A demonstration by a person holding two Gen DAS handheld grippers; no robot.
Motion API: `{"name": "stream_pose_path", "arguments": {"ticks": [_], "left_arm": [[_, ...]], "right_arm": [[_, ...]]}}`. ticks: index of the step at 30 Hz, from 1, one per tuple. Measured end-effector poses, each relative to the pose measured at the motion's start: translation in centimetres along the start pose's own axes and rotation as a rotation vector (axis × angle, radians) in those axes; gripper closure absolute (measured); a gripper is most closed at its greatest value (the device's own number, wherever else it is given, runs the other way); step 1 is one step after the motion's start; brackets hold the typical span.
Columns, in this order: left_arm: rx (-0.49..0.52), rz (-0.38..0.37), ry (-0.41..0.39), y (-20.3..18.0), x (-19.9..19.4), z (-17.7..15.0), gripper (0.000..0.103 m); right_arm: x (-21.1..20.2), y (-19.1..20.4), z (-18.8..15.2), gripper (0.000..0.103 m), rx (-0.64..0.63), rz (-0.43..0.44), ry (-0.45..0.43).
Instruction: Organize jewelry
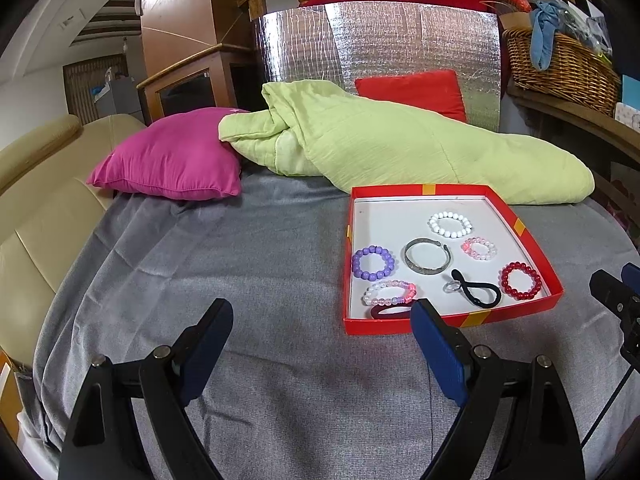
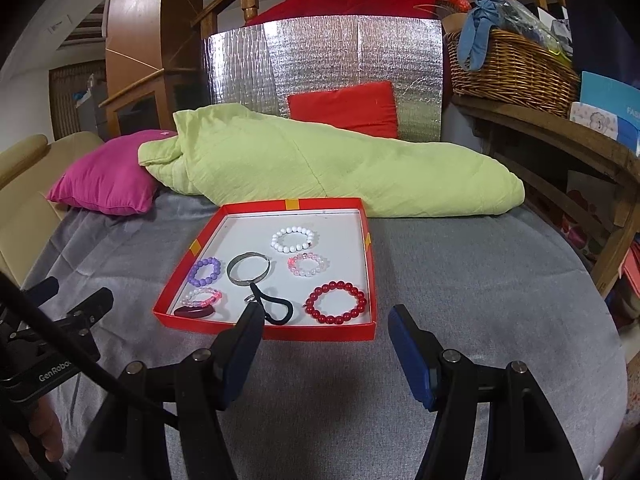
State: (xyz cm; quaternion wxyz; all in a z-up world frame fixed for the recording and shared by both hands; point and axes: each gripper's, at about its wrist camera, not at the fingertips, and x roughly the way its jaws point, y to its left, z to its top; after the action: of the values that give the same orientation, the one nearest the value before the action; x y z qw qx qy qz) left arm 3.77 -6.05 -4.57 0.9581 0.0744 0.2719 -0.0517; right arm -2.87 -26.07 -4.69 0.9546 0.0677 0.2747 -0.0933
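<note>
Left wrist view. Red tray (image 1: pixel 554 280) on grey blanket (image 1: pixel 240 260), in front of green quilt (image 1: pixel 400 148). Inside tray: white bead bracelet (image 1: pixel 450 224) toward far wall; silver bangle (image 1: pixel 427 259) at centre; purple bead bracelet (image 1: pixel 373 263) by left wall; pale pink bead bracelet (image 1: pixel 479 248) right of bangle; red bead bracelet (image 1: pixel 521 281) by right wall; black hair tie (image 1: pixel 478 290) with small ring (image 1: pixel 451 287) near front wall; mixed pink-and-clear bracelet (image 1: pixel 390 293) at front left. Left gripper (image 1: pixel 322 344) spread wide, empty, short of tray's front wall, over blanket. Dark red piece (image 1: pixel 386 312) at front wall half hidden by wall and blue pad; kind not certain from here.

Right wrist view. Same tray (image 2: pixel 370 280), now left of centre. Right gripper (image 2: pixel 325 344) parted, nothing between pads, just short of tray's front wall. Left finger (image 2: pixel 244 344) covers part of front wall and hair tie's end. Dark red piece (image 2: pixel 194 313) in front left corner, glossy and oblong, still hard to name.

Judgement on handling: bead bracelets light, likely elastic, inclined to roll or slip; best pinched across one side of the loop. Bangle stiff, smooth, probably slippery; take across its band. Hair tie soft, limp; grip mid-loop. Ring tiny, hard to pinch.
</note>
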Motion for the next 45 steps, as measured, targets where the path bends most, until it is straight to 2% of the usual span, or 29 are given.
{"name": "stream_pose_path", "arguments": {"ticks": [45], "left_arm": [[0.001, 0.003, 0.008, 0.0, 0.13, -0.01, 0.012]], "right_arm": [[-0.28, 0.0, 0.18, 0.035, -0.005, -0.004, -0.007]]}}
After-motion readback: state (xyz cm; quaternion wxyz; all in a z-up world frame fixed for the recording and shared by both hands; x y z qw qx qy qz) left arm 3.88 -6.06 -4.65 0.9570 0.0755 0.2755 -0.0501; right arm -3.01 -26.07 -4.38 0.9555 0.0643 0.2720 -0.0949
